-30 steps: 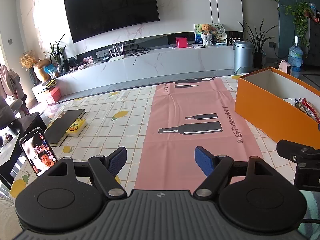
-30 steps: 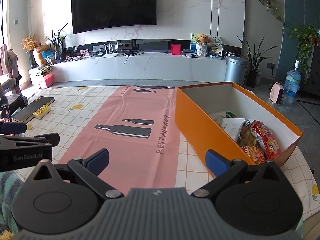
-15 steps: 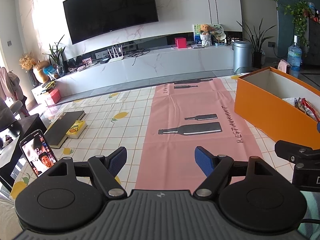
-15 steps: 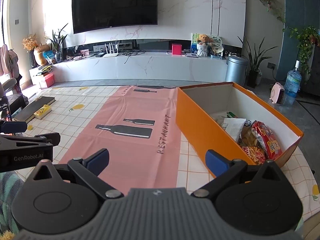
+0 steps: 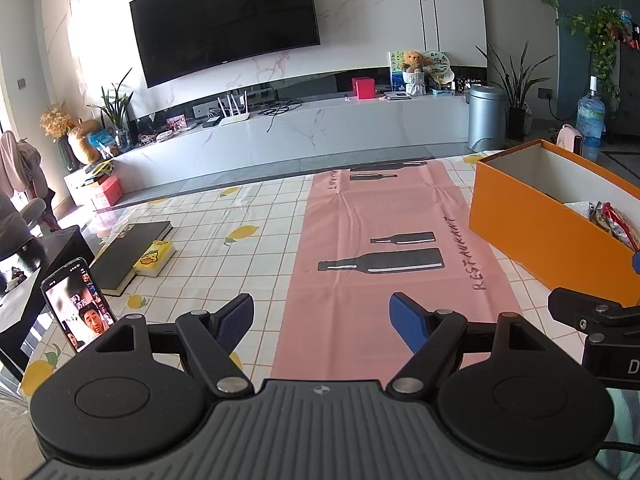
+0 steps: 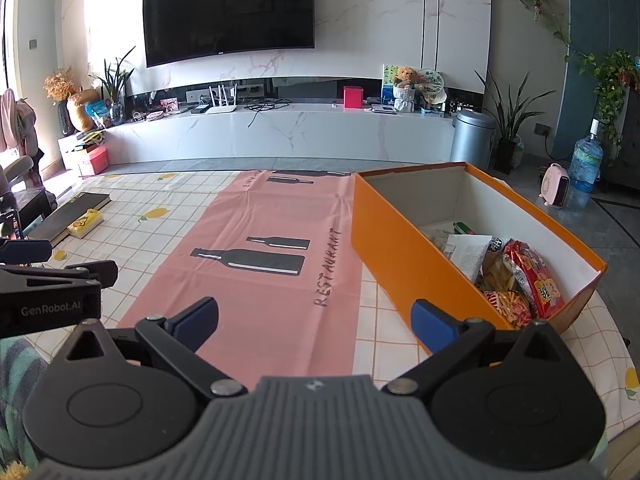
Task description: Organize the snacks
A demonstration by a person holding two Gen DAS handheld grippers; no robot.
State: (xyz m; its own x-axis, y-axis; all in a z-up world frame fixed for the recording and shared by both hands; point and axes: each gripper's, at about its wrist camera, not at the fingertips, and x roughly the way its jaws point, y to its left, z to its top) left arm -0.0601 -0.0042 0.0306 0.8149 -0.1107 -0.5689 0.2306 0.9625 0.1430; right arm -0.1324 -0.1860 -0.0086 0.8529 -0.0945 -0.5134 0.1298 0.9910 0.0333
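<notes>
An orange box stands on the table at the right and holds several snack packets, red and yellow ones nearest me. It also shows in the left wrist view at the far right. My right gripper is open and empty, low over the pink mat, just left of the box's near corner. My left gripper is open and empty over the mat's near left edge. Each gripper shows at the edge of the other's view.
A checked lemon tablecloth covers the table. At the left lie a dark book and a small yellow pack. A phone stands propped at the near left. A TV console and a silver bin stand beyond the table.
Both grippers stay open and almost still. The views shift only slightly.
</notes>
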